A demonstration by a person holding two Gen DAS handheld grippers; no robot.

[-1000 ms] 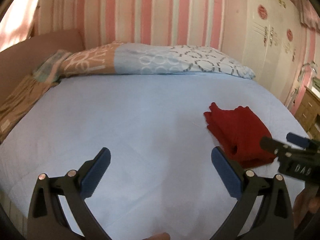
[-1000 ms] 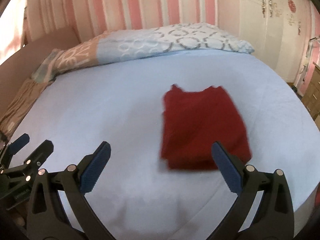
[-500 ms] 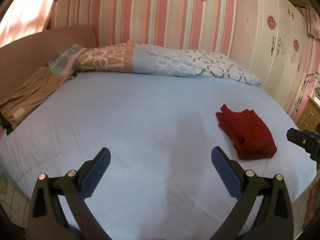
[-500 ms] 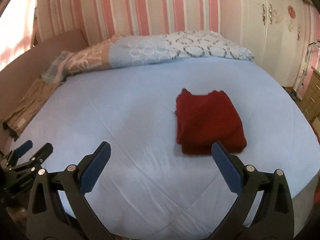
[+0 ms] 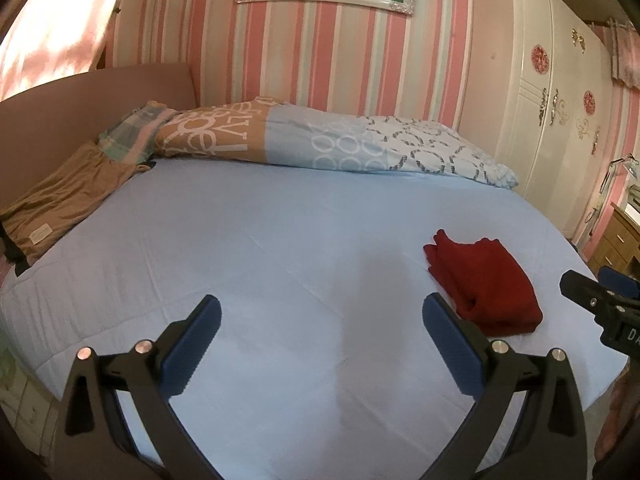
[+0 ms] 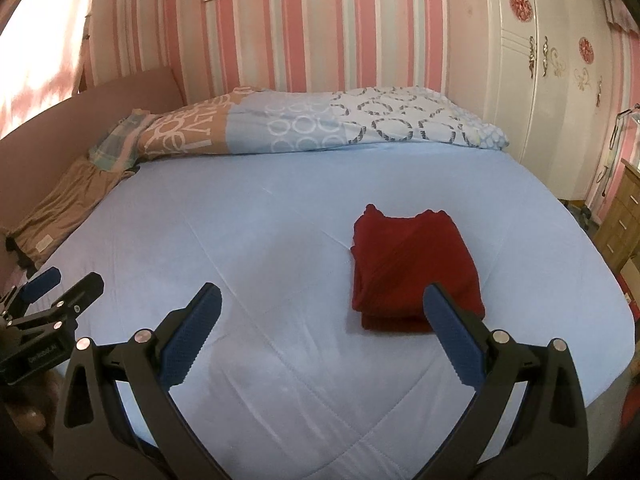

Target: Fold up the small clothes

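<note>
A small red garment lies folded into a neat rectangle on the light blue bed sheet; in the right wrist view the red garment is right of centre. My left gripper is open and empty, held back from the bed, left of the garment. My right gripper is open and empty, held back above the near edge of the bed, its right finger in front of the garment's near corner. Each gripper shows at the edge of the other's view.
A patterned duvet lies along the head of the bed. A brown garment lies at the left edge by the headboard. A white wardrobe and a wooden drawer unit stand to the right.
Both grippers have pulled back and up from the bed, so more of the room shows. The red garment stays folded in place. Both grippers stay open.
</note>
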